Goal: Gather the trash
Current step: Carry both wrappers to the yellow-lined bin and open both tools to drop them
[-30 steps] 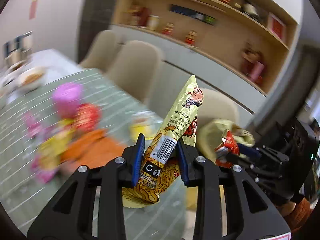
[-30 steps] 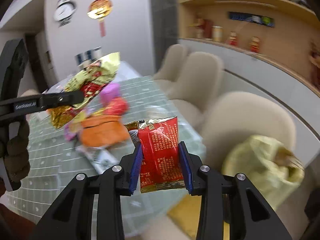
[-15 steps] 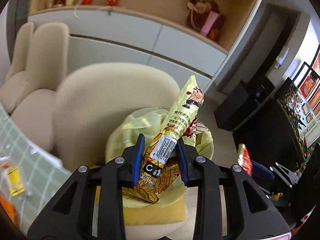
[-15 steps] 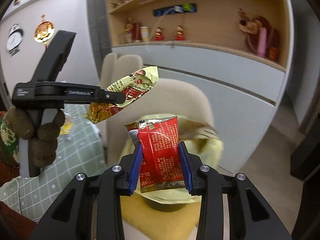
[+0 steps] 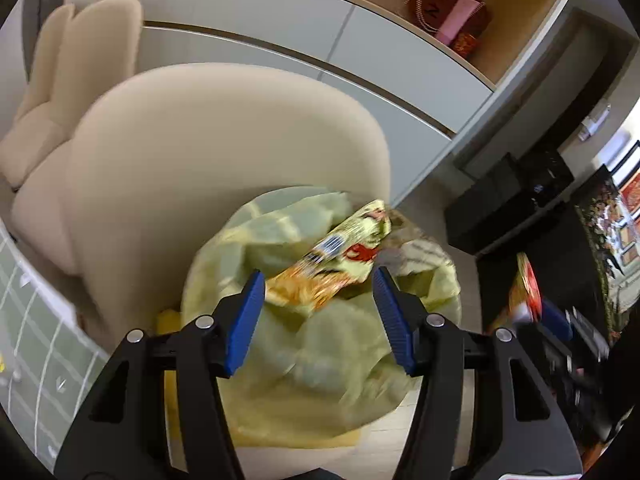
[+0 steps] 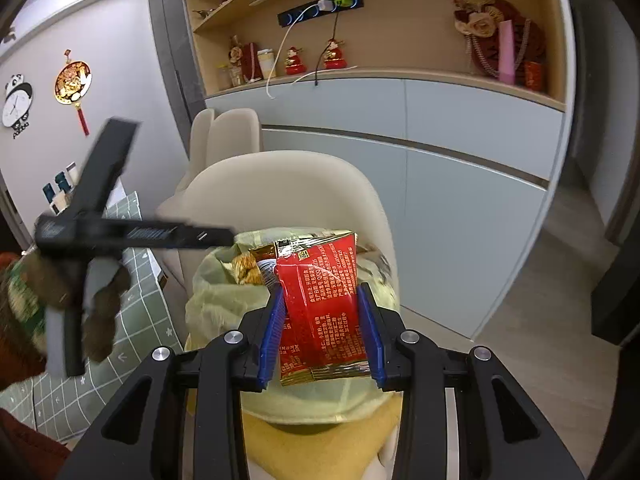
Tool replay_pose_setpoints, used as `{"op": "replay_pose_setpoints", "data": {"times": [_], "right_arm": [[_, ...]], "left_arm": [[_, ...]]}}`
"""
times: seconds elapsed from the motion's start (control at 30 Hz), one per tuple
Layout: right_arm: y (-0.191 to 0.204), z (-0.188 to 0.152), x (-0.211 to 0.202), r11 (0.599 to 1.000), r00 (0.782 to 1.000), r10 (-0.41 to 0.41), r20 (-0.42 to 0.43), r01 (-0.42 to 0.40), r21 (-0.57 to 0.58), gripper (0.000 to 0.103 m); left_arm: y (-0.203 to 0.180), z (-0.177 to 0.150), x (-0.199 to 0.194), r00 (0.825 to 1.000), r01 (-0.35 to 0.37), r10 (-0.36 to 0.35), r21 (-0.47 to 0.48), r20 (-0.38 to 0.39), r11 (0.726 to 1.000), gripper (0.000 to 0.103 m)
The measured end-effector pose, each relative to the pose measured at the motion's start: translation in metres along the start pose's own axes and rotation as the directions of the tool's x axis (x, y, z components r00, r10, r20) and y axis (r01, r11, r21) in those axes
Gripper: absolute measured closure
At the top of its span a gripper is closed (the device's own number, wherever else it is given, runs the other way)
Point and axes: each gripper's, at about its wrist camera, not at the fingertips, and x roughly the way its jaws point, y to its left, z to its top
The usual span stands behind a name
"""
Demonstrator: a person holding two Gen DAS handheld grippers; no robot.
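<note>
A pale yellow-green trash bag (image 5: pixel 320 344) sits open on a yellow stool beside a beige chair. My left gripper (image 5: pixel 318 312) hangs over its mouth with the jaws opening; the yellow snack wrapper (image 5: pixel 332 264) has left the pads and is dropping, blurred, into the bag. In the right wrist view my right gripper (image 6: pixel 322 334) is shut on a red snack packet (image 6: pixel 324 312), held just above the same trash bag (image 6: pixel 224 304). The yellow snack wrapper (image 6: pixel 246 268) shows inside the bag's mouth. The left gripper's arm crosses that view at the left, held by a gloved hand (image 6: pixel 100 304).
A beige chair (image 5: pixel 208 152) stands right behind the bag. A green checked tablecloth (image 6: pixel 132 312) covers the table edge at the left. Grey cabinets (image 6: pixel 440 168) with a shelf of ornaments line the wall. Dark furniture (image 5: pixel 520 200) stands at the right.
Both grippers swung from the table over to the trash bag. The left jaws spread and the yellow wrapper fell out of them. The right gripper kept its hold on the red packet.
</note>
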Motion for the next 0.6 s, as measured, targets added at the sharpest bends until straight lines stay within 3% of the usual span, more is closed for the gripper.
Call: {"op": "replay_pose_setpoints", "data": {"times": [0.23, 0.37, 0.47, 0.6], "right_arm": [[0.014, 0.041, 0.053, 0.996, 0.999, 0.045, -0.008, -0.046, -0.073, 0.068], [0.01, 0.071, 0.106, 0.994, 0.993, 0.077, -0.091, -0.084, -0.071, 0.068], [0.013, 0.066, 0.151, 0.99, 0.963, 0.082, -0.257, -0.109, -0.09, 0.068], [0.024, 0.042, 0.159, 0.98, 0.923, 0.107, -0.37, -0.161, -0.116, 0.068]], "left_arm": [[0.01, -0.046, -0.056, 0.993, -0.082, 0.085, -0.041, 0.081, 0.996, 0.05], [0.012, -0.063, -0.077, 0.988, -0.105, 0.109, -0.044, 0.107, 0.993, 0.05], [0.021, -0.071, -0.097, 0.978, -0.149, 0.155, -0.049, 0.14, 0.988, 0.05], [0.044, -0.085, -0.122, 0.963, -0.192, 0.211, -0.122, 0.17, 0.974, 0.05]]}}
